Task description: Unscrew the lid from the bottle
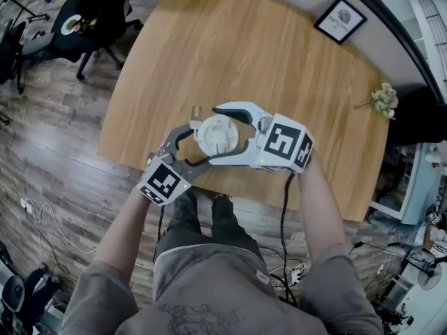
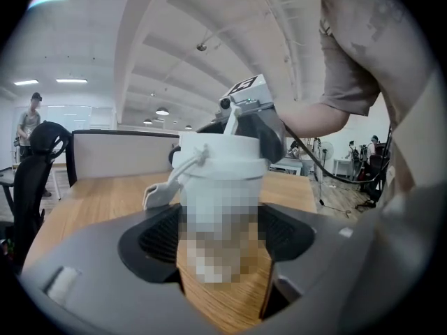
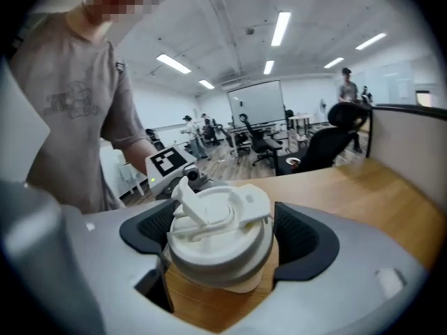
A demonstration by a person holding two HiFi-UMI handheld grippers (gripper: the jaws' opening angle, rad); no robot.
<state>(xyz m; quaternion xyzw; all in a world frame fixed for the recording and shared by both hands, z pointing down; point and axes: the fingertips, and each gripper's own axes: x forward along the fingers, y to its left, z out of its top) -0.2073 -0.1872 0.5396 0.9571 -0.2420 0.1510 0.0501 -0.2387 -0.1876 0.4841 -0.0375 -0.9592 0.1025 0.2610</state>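
A bottle with a white lid [image 1: 216,132] stands on the wooden table [image 1: 244,54] near its front edge. In the left gripper view its body [image 2: 222,208] sits between the black pads [image 2: 157,239] of my left gripper [image 2: 222,232], which press on both sides below the lid [image 2: 223,160]. My right gripper [image 3: 222,241] comes from the opposite side, higher up, with its pads [image 3: 302,239] against the lid's rim [image 3: 220,232]. A flip cap and a loop strap [image 2: 164,190] show on the lid. From the head view both grippers [image 1: 213,139] cross around the bottle.
A framed picture [image 1: 340,19] and a sprig of dried flowers [image 1: 383,100] lie at the table's far right. An office chair [image 1: 98,19] stands off the far left corner. A black cable [image 1: 285,222] hangs from the right gripper over the front edge.
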